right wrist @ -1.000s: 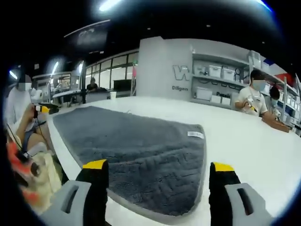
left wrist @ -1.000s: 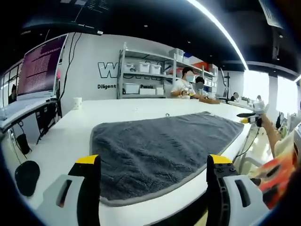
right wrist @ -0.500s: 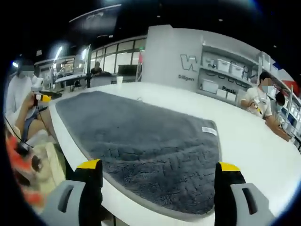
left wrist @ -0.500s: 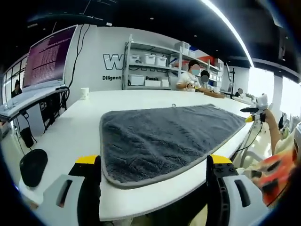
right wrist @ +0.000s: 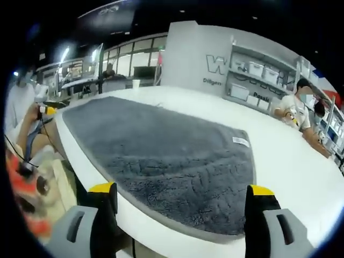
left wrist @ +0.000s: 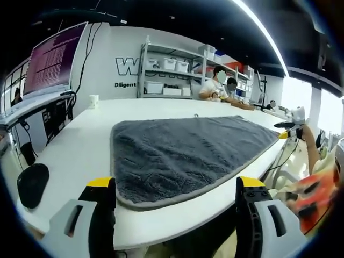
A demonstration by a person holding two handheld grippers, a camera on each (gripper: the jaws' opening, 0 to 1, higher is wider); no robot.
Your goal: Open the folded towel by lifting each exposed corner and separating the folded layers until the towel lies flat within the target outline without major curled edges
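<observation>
A grey towel (left wrist: 183, 153) lies spread on the white table (left wrist: 80, 156), its near edge running along the table's front edge. In the right gripper view the same towel (right wrist: 161, 156) carries a small white label (right wrist: 240, 141) near its right side. My left gripper (left wrist: 174, 193) hovers open just off the table's front edge, level with the towel's left corner. My right gripper (right wrist: 183, 196) is open too, in front of the towel's right corner. Neither holds anything.
A white cup (left wrist: 94, 101) stands at the table's far left. A dark round object (left wrist: 32, 183) sits low on the left. Shelves (left wrist: 172, 80) with bins line the back wall. People sit at the far end (left wrist: 217, 88). The other gripper's yellow tip (left wrist: 287, 133) shows at right.
Both cameras have pulled back and lifted slightly, so the towel's near edge and the table's front edge now show whole. The towel itself has not moved.
</observation>
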